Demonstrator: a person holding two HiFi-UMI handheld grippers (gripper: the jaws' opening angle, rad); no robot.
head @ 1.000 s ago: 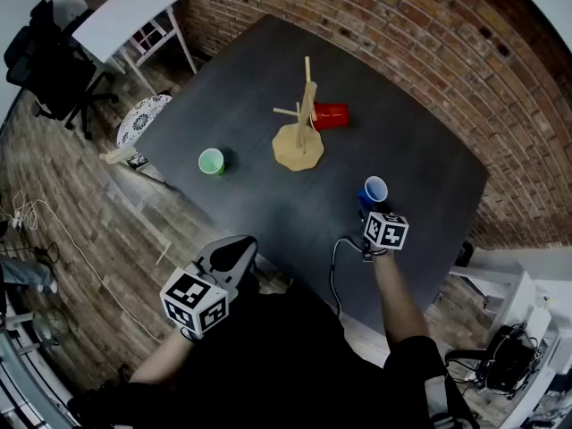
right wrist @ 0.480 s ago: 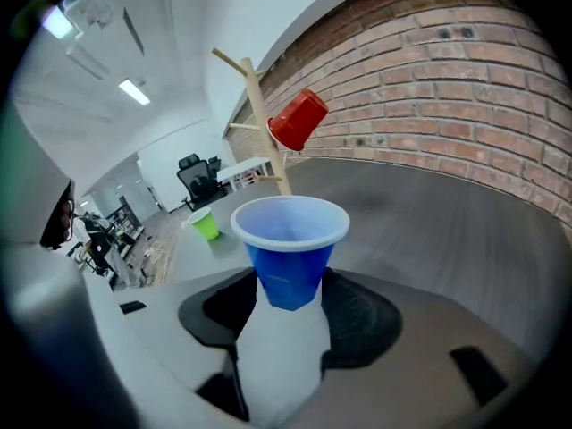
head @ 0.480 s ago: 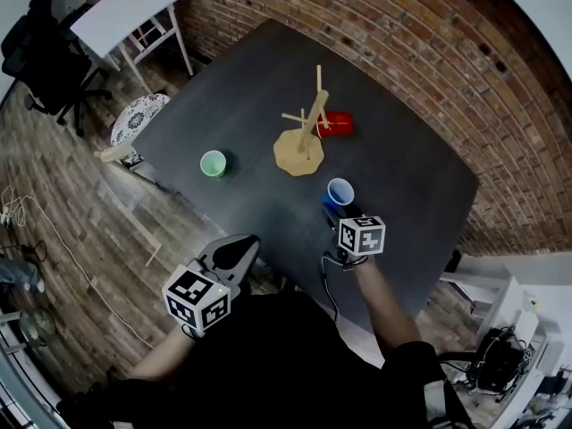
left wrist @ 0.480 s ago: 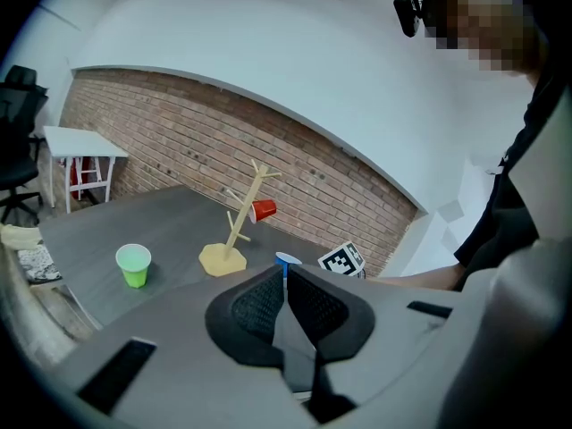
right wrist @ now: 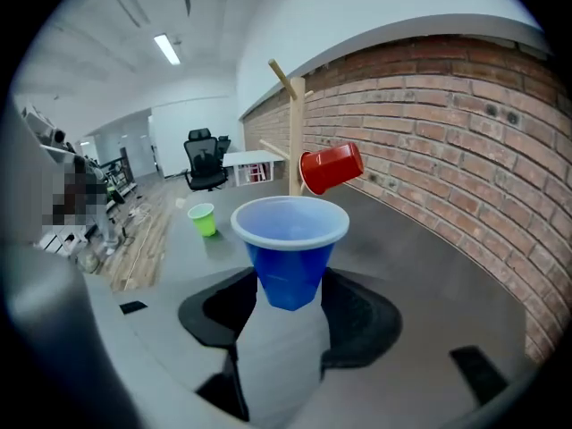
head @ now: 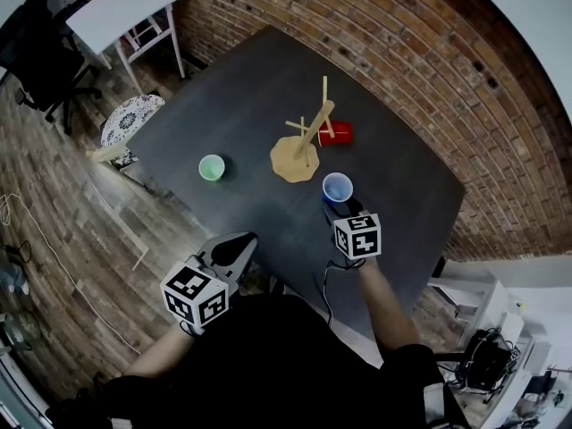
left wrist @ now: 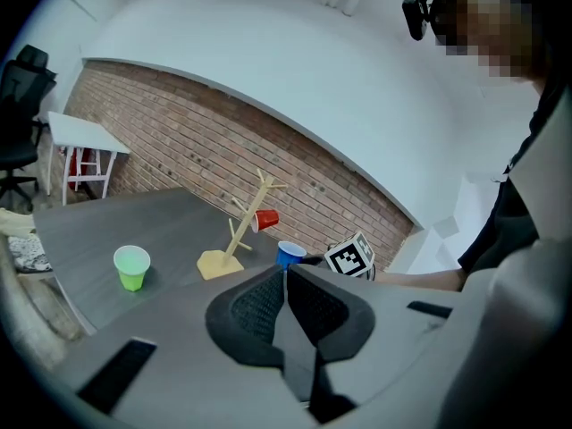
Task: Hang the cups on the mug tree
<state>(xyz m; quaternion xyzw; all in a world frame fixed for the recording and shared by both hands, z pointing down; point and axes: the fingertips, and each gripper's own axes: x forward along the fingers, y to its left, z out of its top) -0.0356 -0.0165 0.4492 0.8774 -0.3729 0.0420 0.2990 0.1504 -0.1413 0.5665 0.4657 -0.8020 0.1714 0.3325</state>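
The wooden mug tree point(head: 296, 157) stands mid-table with a red cup point(head: 336, 133) hanging on a far-side peg. A green cup point(head: 212, 166) stands upright to its left. My right gripper point(head: 339, 204) is shut on an upright blue cup point(head: 337, 187), just right of and nearer than the tree's base. In the right gripper view the blue cup point(right wrist: 290, 248) sits between the jaws, with the mug tree point(right wrist: 295, 132) and red cup point(right wrist: 332, 167) straight beyond. My left gripper point(head: 239, 243) is shut on nothing, near the table's front edge.
The dark table point(head: 232, 88) runs back toward a brick wall point(head: 420, 52). Left of it on the wood floor are a white side table point(head: 125, 12), a black office chair point(head: 36, 52) and a patterned stool point(head: 130, 119). A cable hangs at the table's near edge.
My right gripper has carried the blue cup leftward, closer to the mug tree's base. The left gripper has stayed in place, still shut.
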